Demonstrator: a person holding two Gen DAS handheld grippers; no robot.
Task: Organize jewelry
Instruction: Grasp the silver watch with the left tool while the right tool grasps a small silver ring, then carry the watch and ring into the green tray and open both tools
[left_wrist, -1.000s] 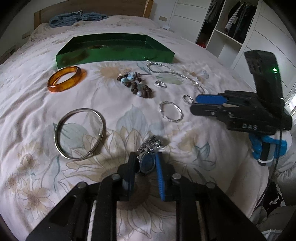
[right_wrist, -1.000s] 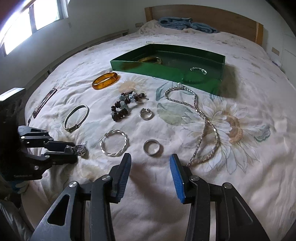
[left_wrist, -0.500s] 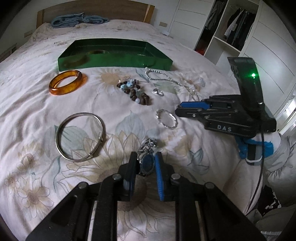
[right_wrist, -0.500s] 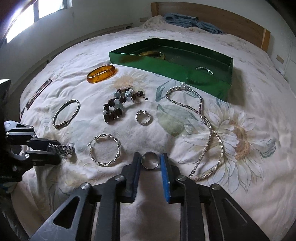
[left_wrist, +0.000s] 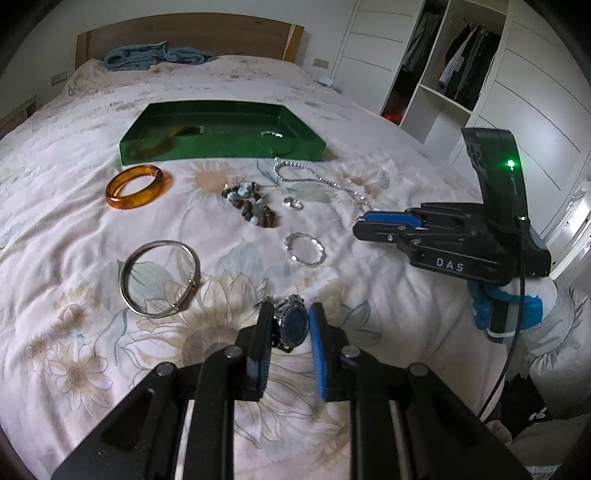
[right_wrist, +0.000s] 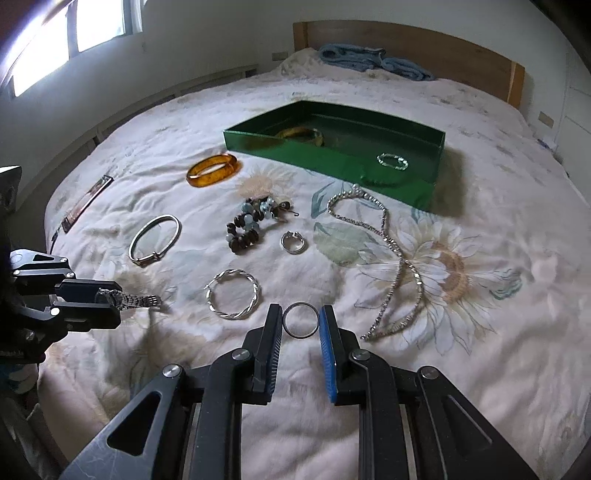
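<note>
My left gripper is shut on a silver watch with a blue dial, held just above the bedspread; its band hangs from the fingers in the right wrist view. My right gripper is shut on a plain silver ring, raised off the bed. The green tray lies farther back and holds a yellow bangle and a silver bracelet. In the left wrist view the right gripper hovers at the right.
Loose on the floral bedspread: an amber bangle, a thin silver bangle, a bead bracelet, a twisted hoop, a small open ring and a long silver chain. A blue towel lies by the headboard.
My right gripper came down over the plain ring, shut on it and lifted it off the bed. The left gripper rose a little with the watch.
</note>
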